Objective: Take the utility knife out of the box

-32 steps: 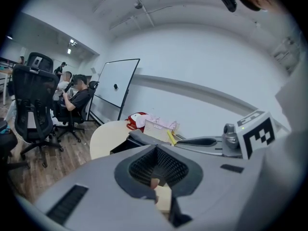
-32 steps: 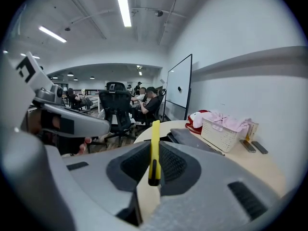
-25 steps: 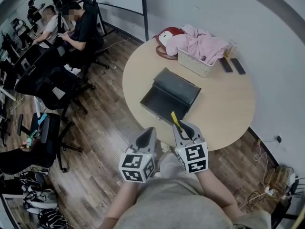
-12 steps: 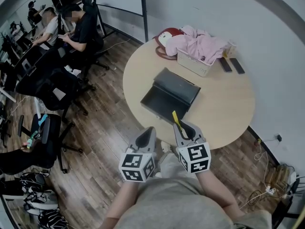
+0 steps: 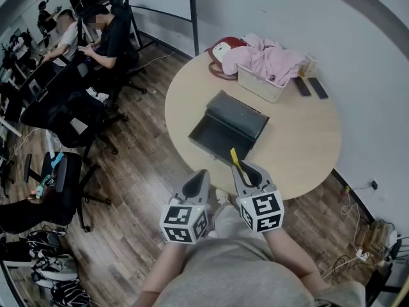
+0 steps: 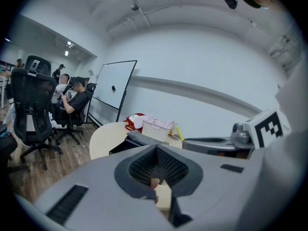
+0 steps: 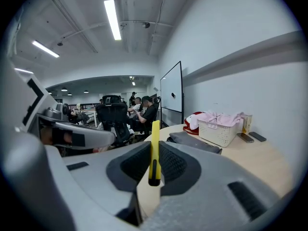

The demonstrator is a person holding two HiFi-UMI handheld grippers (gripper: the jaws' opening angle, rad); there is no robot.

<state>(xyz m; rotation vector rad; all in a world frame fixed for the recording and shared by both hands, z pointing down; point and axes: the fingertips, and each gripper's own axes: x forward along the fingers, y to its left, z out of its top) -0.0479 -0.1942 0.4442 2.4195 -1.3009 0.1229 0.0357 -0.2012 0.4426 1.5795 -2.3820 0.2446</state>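
step: removal looks done | right tool [image 5: 246, 169] clamps utility knife [image 5: 236, 160], 6 o'clock of box [image 5: 225, 132] | left tool [image 5: 199, 175] closed, empty | next: likely set down on desk [image 5: 307, 147]

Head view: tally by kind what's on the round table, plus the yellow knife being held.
Box: 1
Basket: 1
Pink cloth: 1
Red item: 1
Small carton: 1
Phones: 2
Utility knife: 1
Total: 8

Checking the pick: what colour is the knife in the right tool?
The knife is yellow; right gripper view.
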